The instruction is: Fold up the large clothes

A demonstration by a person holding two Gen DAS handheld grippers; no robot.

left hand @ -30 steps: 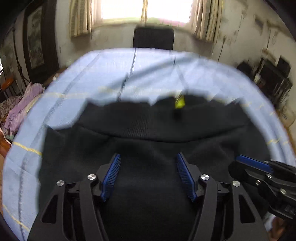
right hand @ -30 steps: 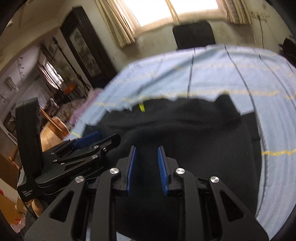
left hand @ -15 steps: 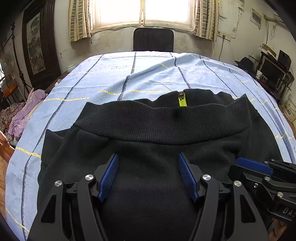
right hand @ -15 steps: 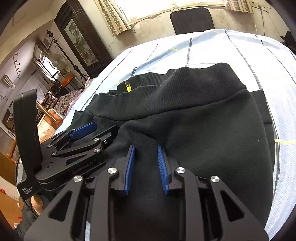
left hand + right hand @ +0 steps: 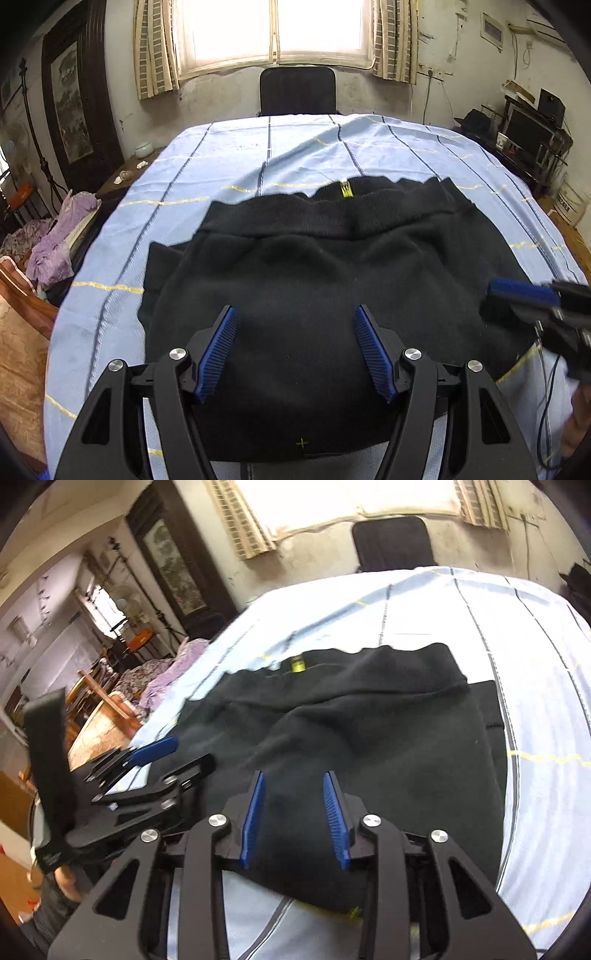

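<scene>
Left claw (image 5: 295,349) sat wide open and empty, right claw (image 5: 295,818) was opening off the black garment (image 5: 332,277), so the fold could've slumped open

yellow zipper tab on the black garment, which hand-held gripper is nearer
Left, narrowly. The left hand-held gripper sits nearly straight behind the yellow zipper tab; the right hand-held gripper sits off to its right.

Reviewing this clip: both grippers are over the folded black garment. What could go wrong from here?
1. The right gripper is opening with the black garment between its fingers, so the folded layer may spring back or shift.
2. The ribbed hem lies uneven and wavy; a next fold could lock in that skew.
3. The garment's near edge sits close to the edge of the striped blue cloth; pulling it nearer might slide it off.
</scene>
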